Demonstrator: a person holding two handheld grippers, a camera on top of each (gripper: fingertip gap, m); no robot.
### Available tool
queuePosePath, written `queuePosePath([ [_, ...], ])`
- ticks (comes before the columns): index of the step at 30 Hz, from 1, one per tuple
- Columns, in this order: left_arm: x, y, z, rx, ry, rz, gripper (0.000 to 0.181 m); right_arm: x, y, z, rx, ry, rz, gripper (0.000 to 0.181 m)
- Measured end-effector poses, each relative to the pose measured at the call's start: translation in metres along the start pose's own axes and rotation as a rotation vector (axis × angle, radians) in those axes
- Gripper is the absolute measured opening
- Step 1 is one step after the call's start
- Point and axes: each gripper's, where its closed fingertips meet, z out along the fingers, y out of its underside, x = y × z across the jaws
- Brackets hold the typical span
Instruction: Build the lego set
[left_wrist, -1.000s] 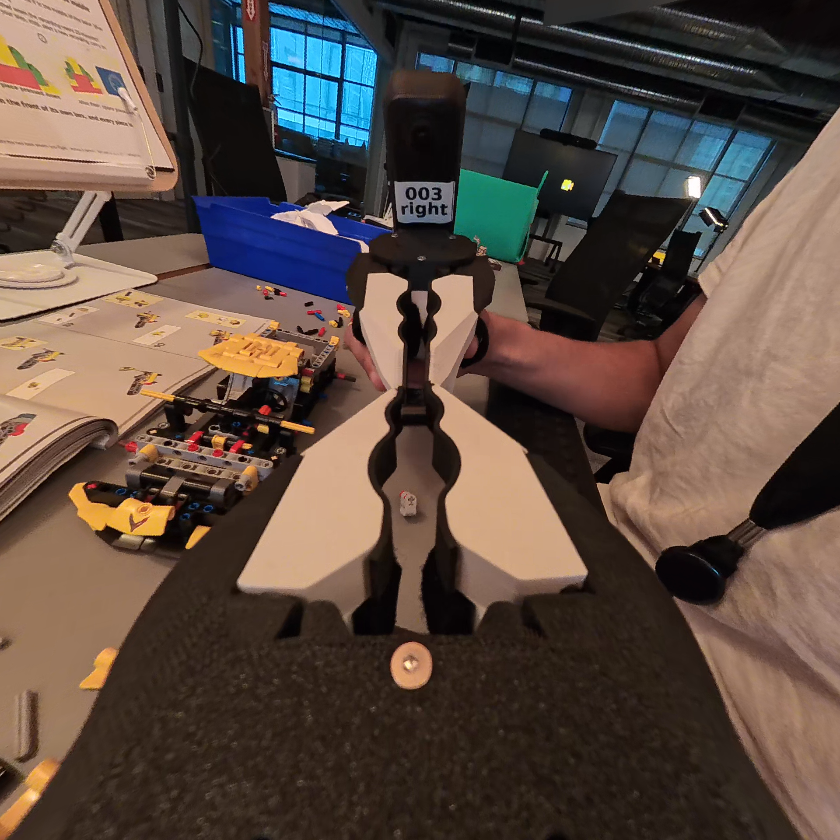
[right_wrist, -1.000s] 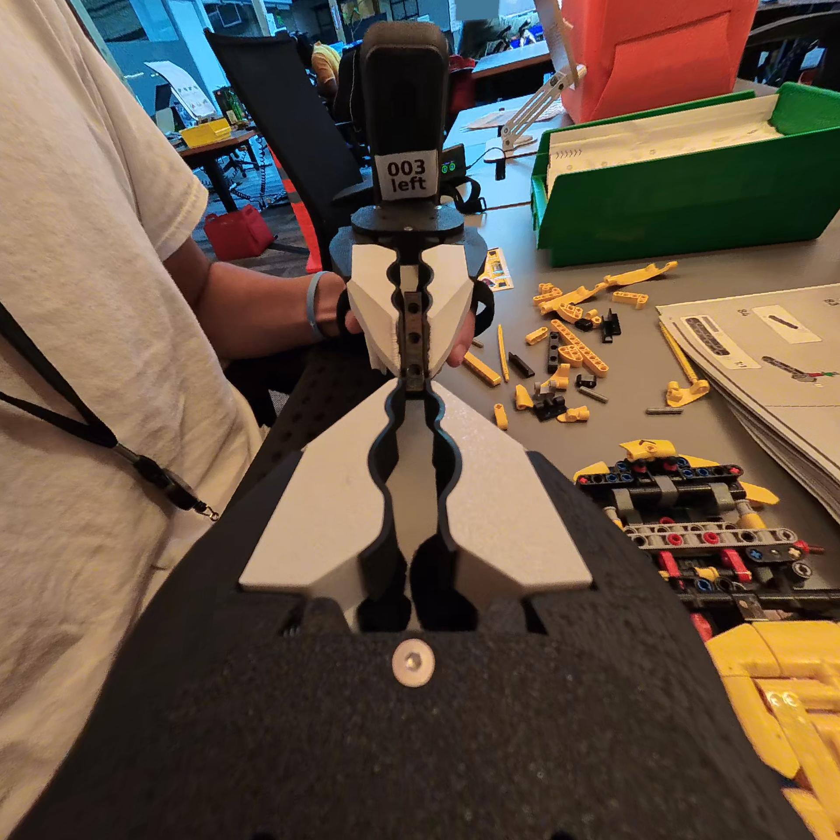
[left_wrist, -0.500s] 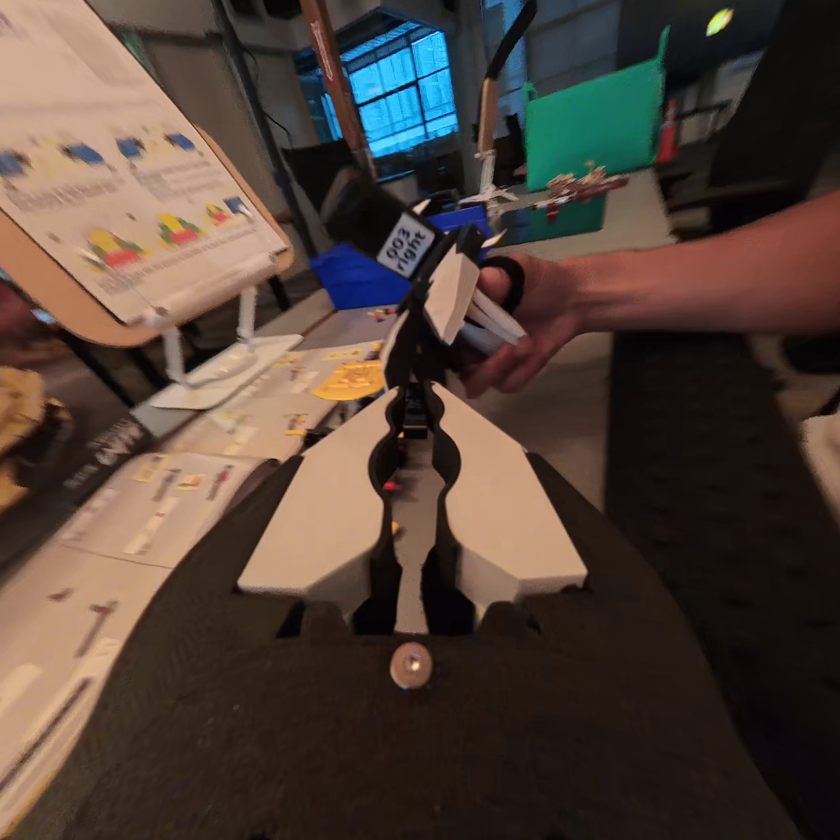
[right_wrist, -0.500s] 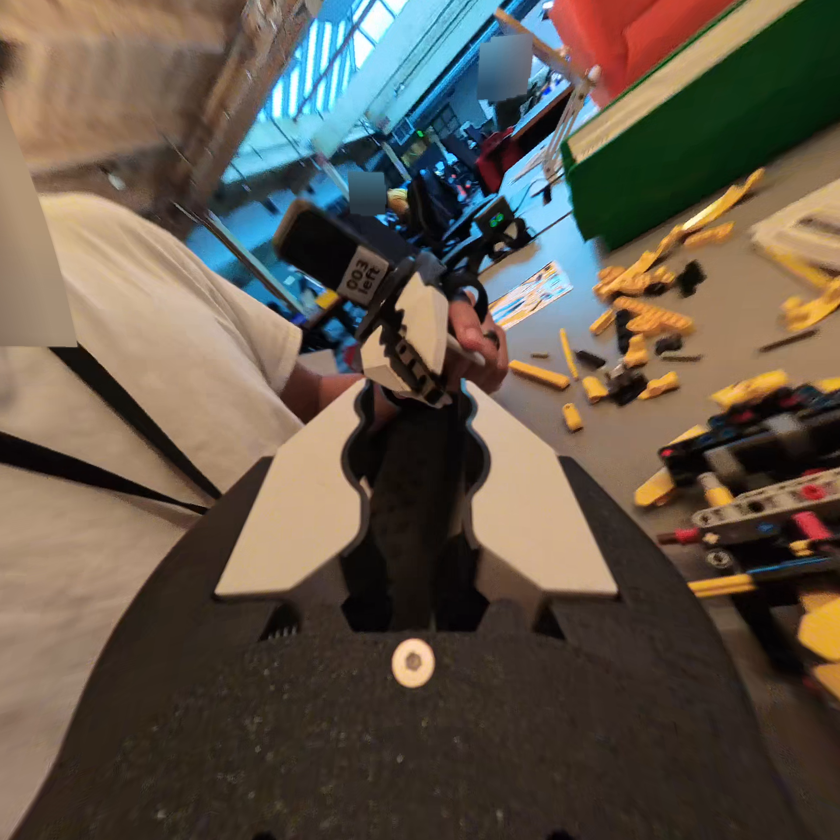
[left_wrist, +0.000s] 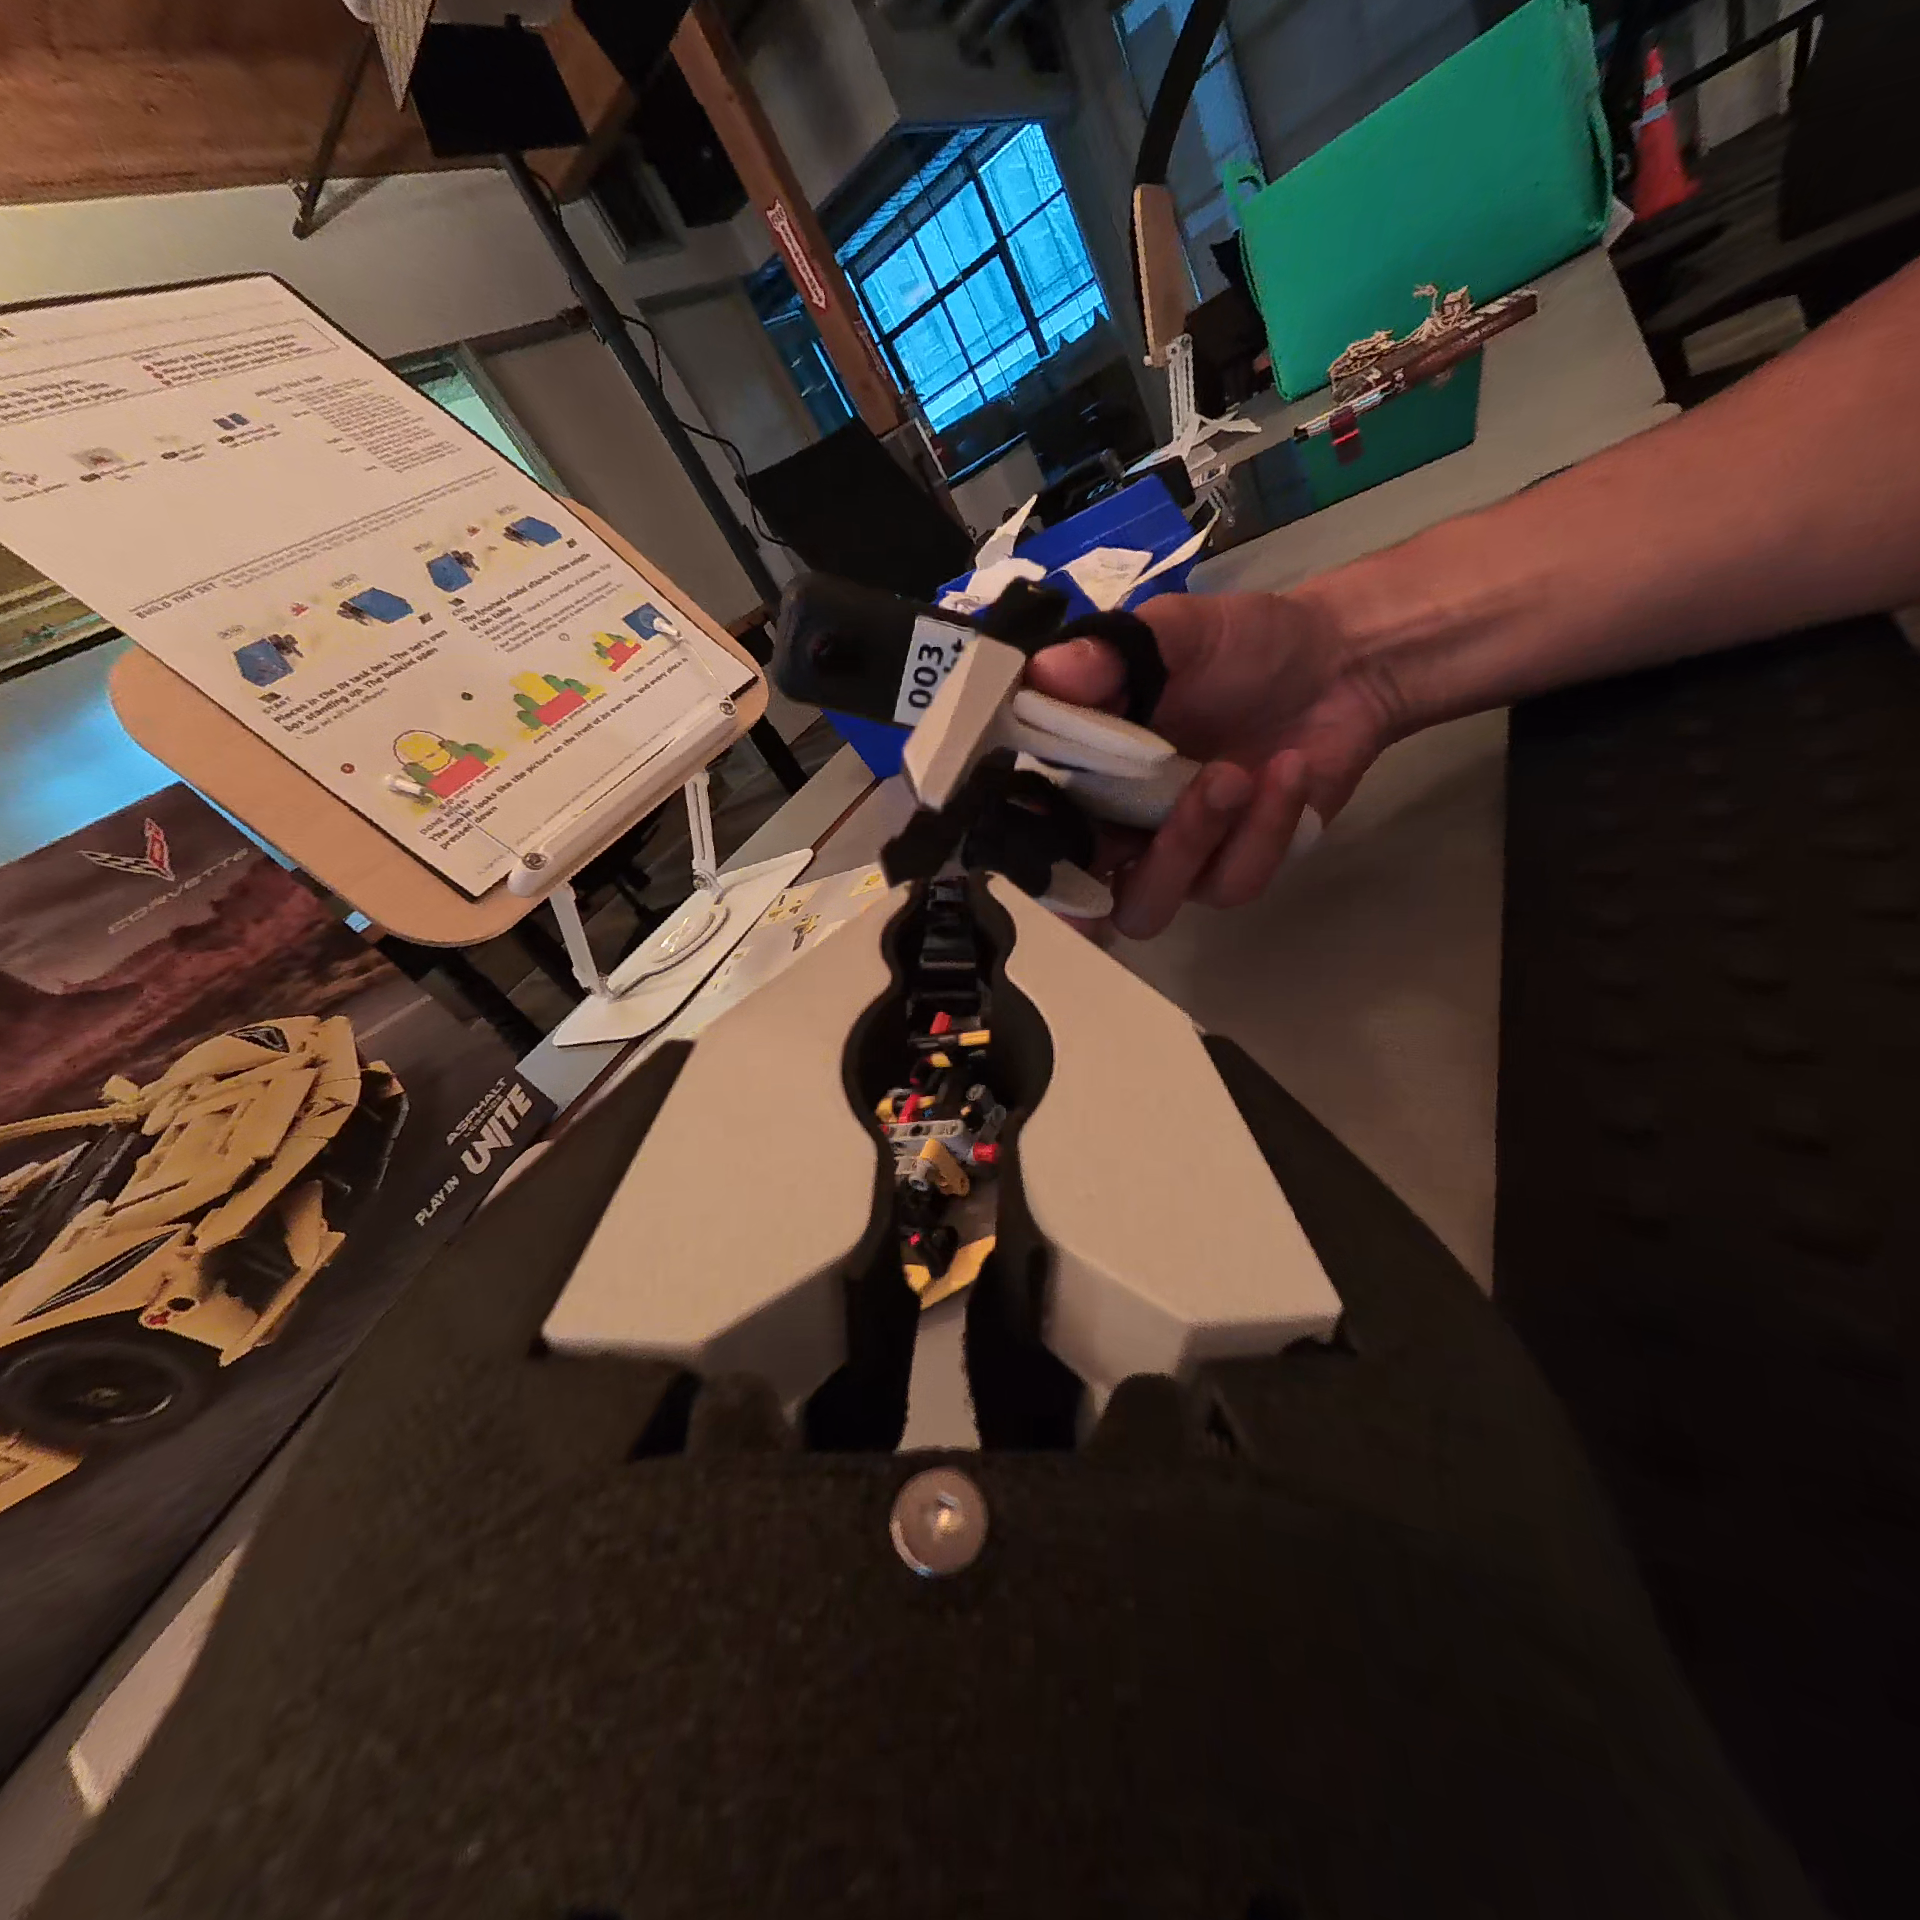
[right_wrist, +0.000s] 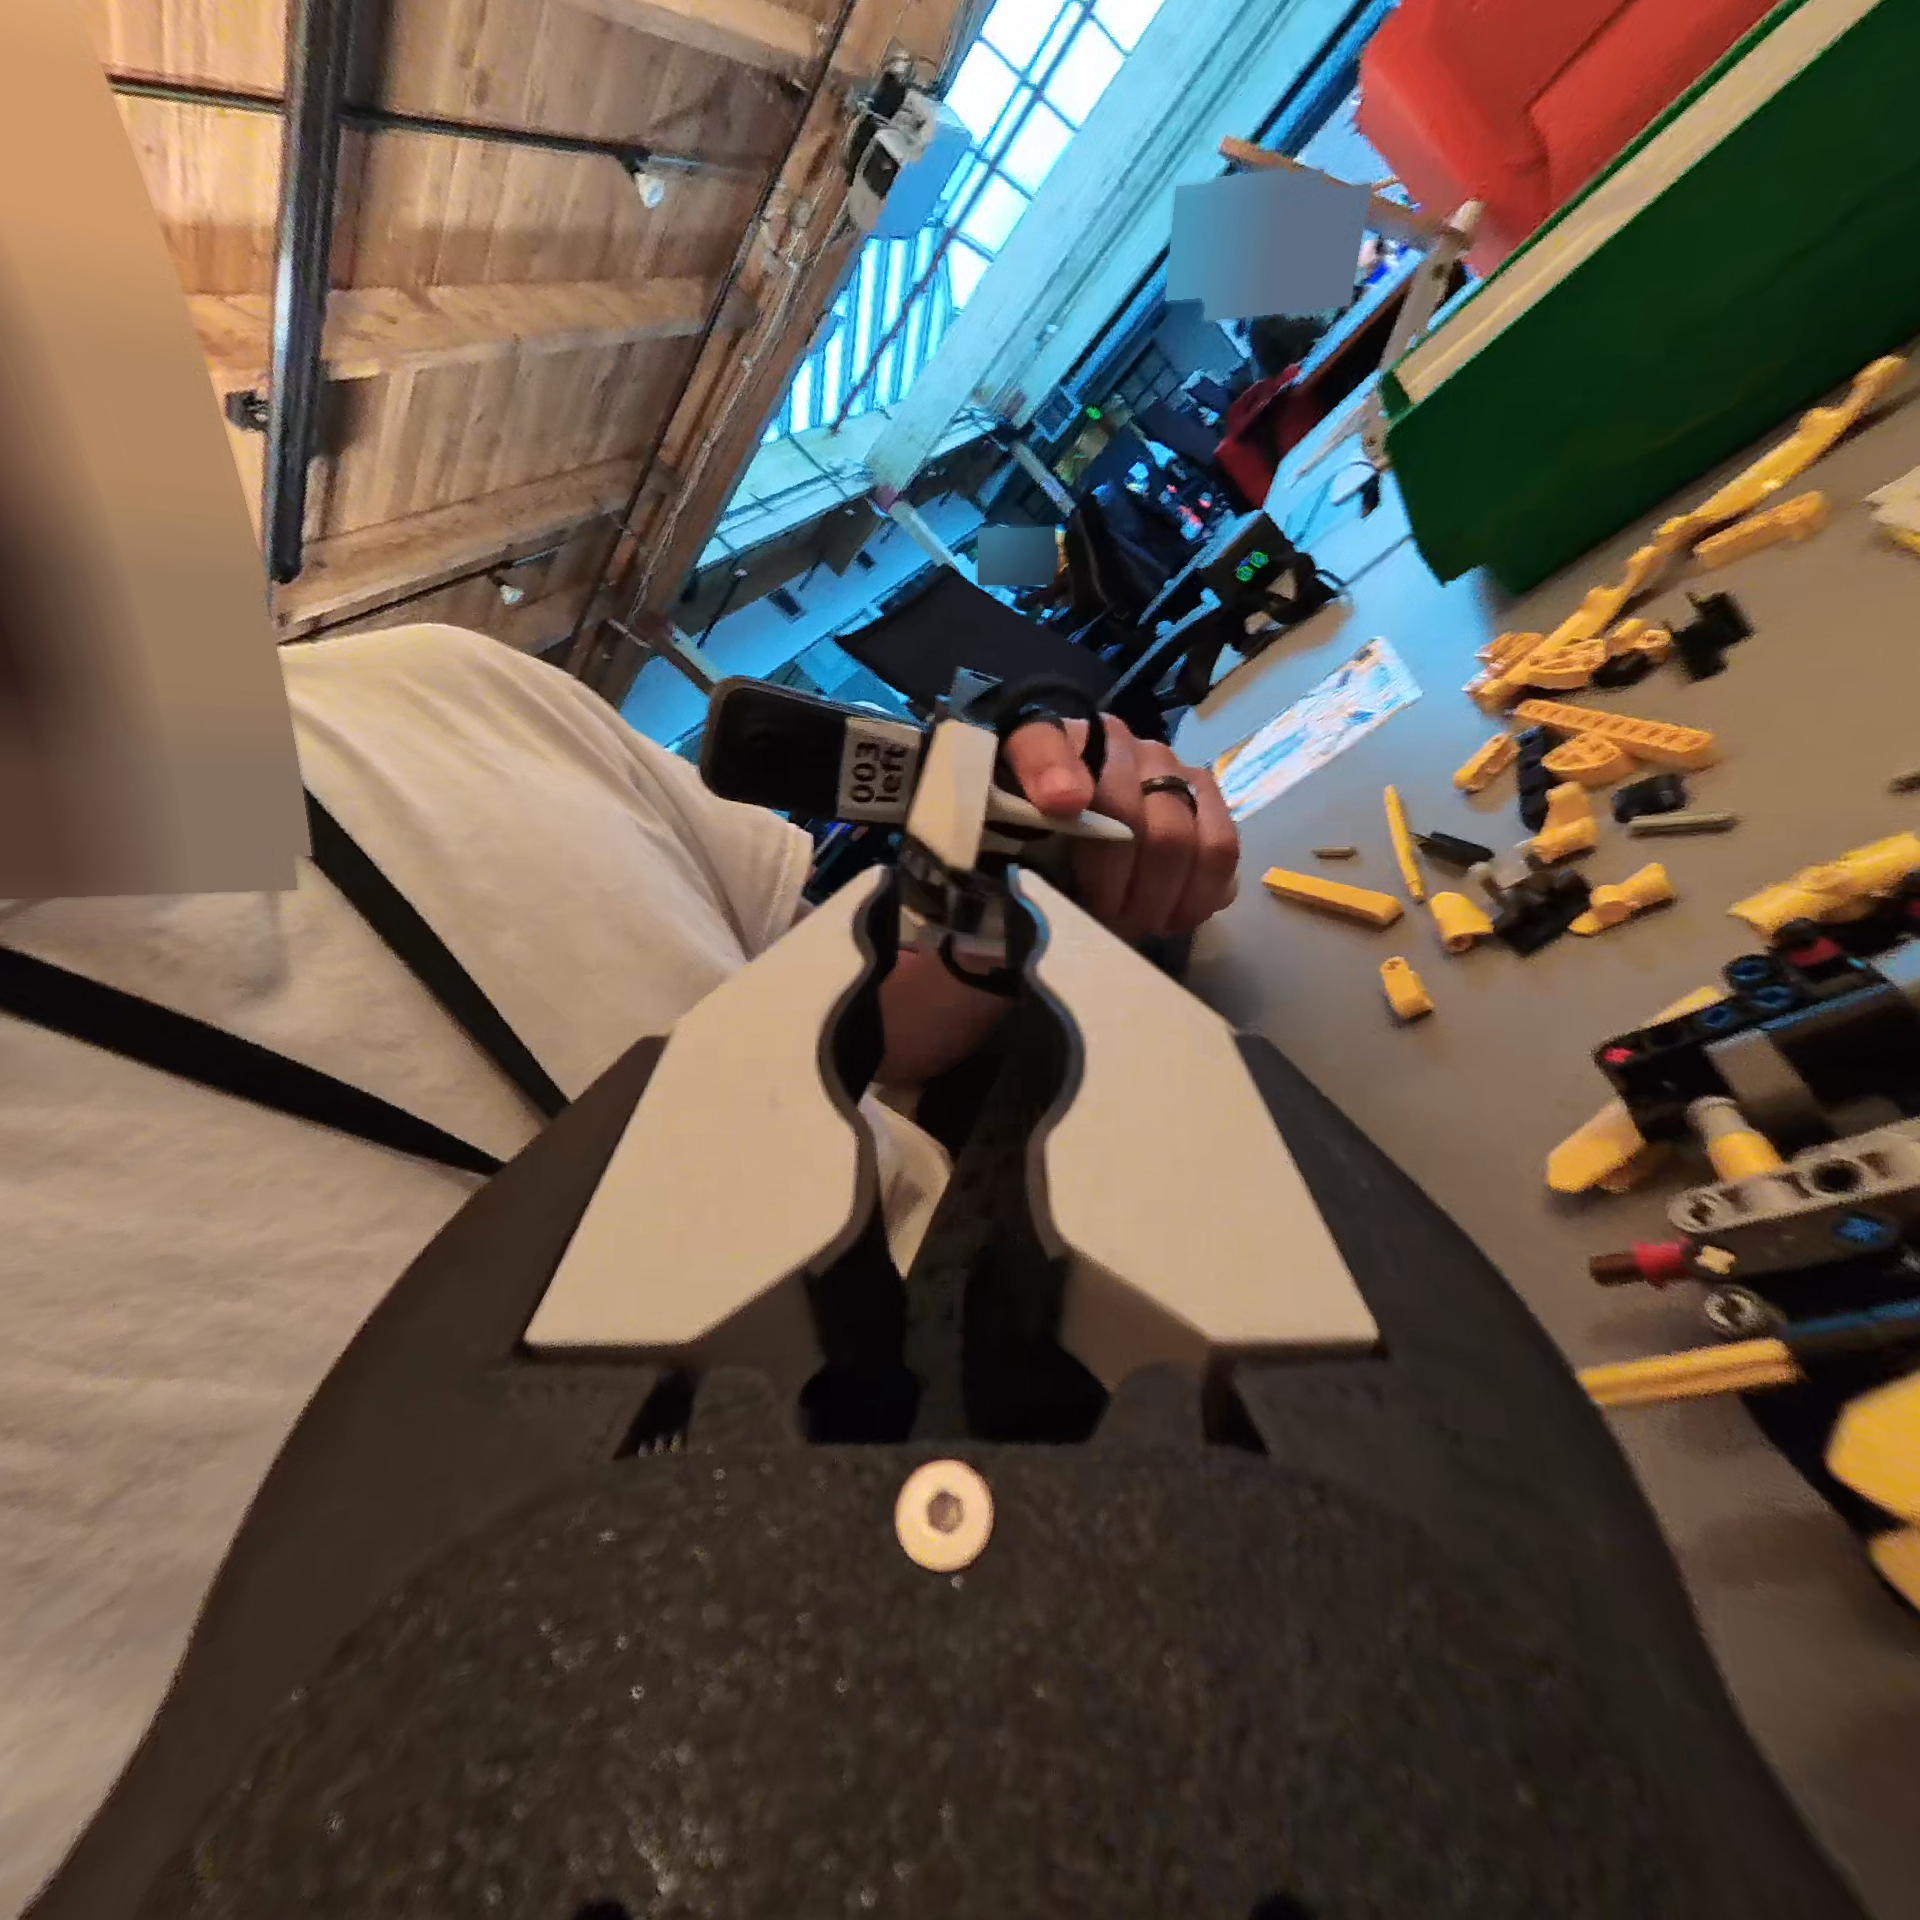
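Grey tabletop (right_wrist: 1351, 1039) in an open workshop; both views tilted.

Left hand-held gripper (left_wrist: 940, 914): fingers nearly together, clamped on a short black beam (left_wrist: 948, 940) at the tips. Long axis of the beam runs straight ahead, in line with the fingers.

Right hand-held gripper (right_wrist: 951, 904): meets the left one tip to tip, at the beam's far end. Fingers narrowly apart; whether they grip the beam, cannot tell.

Partly built car chassis (right_wrist: 1766, 1132): on the tabletop, to the right of and below the right hand-held gripper, apart from it. In the left view it shows only through the finger gap, below the tips.

Loose yellow and black pieces (right_wrist: 1538, 883) lie beyond the chassis, ahead-right.

Judgement: the right one is nearer the chassis; the beam must travel down to it.
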Motion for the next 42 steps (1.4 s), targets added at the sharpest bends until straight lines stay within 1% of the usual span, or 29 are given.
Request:
queuePosePath([
  [1, 0.0, -0.001, 0.0, 0.004, 0.0, 0.004, 0.007, 0.002, 0.004, 0.0, -0.018, 0.009, 0.005, 0.019],
  [3, 0.003, -0.003, 0.002, 0.009, 0.004, 0.008, 0.007, -0.002, 0.011, 0.005, -0.05, -0.03, 0.034, 0.018],
  [5, 0.005, -0.004, 0.002, 0.016, 0.015, 0.013, 0.008, -0.005, 0.016, 0.01, -0.077, -0.053, 0.04, 0.009],
  [6, 0.005, -0.006, 0.002, 0.023, 0.011, 0.011, 0.008, -0.006, 0.014, 0.01, -0.065, -0.062, 0.037, 0.008],
  [9, 0.005, -0.006, 0.002, 0.012, 0.003, 0.029, 0.008, -0.006, 0.014, 0.01, -0.065, -0.067, 0.038, 0.007],
  [12, 0.006, -0.004, 0.003, 0.006, 0.0, 0.002, 0.008, -0.005, 0.015, 0.01, -0.063, -0.095, 0.095, 0.006],
  [16, 0.009, -0.003, 0.005, -0.004, 0.002, 0.009, 0.008, -0.008, 0.018, 0.011, -0.08, -0.13, 0.128, 0.007],
  [21, 0.013, -0.011, 0.005, 0.024, 0.012, 0.05, 0.007, -0.017, 0.02, 0.011, -0.084, -0.221, 0.184, 0.006],
  [24, 0.012, -0.013, 0.006, 0.03, 0.003, 0.021, 0.008, -0.018, 0.018, 0.01, -0.078, -0.227, 0.181, 0.006],
  [30, 0.012, -0.008, 0.005, 0.005, 0.002, 0.049, 0.007, -0.014, 0.02, 0.011, -0.079, -0.209, 0.196, 0.006],
  [32, 0.005, -0.002, 0.005, -0.024, -0.004, -0.017, 0.007, -0.005, 0.016, 0.01, -0.059, -0.133, 0.136, 0.008],
  [34, -0.008, 0.01, 0.003, -0.07, -0.045, -0.102, 0.007, 0.003, 0.006, 0.0, -0.04, -0.02, 0.019, 0.015],
  [35, -0.014, 0.02, 0.001, -0.115, -0.056, -0.146, 0.007, 0.007, 0.004, -0.007, -0.05, 0.048, -0.042, 0.019],
  [37, -0.026, 0.042, -0.003, -0.199, -0.091, -0.22, 0.007, 0.017, 0.008, -0.02, -0.107, 0.206, -0.19, 0.019],
  [39, -0.032, 0.052, -0.004, -0.228, -0.101, -0.302, 0.007, 0.02, 0.011, -0.025, -0.142, 0.284, -0.28, 0.019],
  [42, -0.037, 0.057, -0.004, -0.225, -0.104, -0.425, 0.007, 0.026, 0.005, -0.025, -0.132, 0.352, -0.35, 0.021],
])
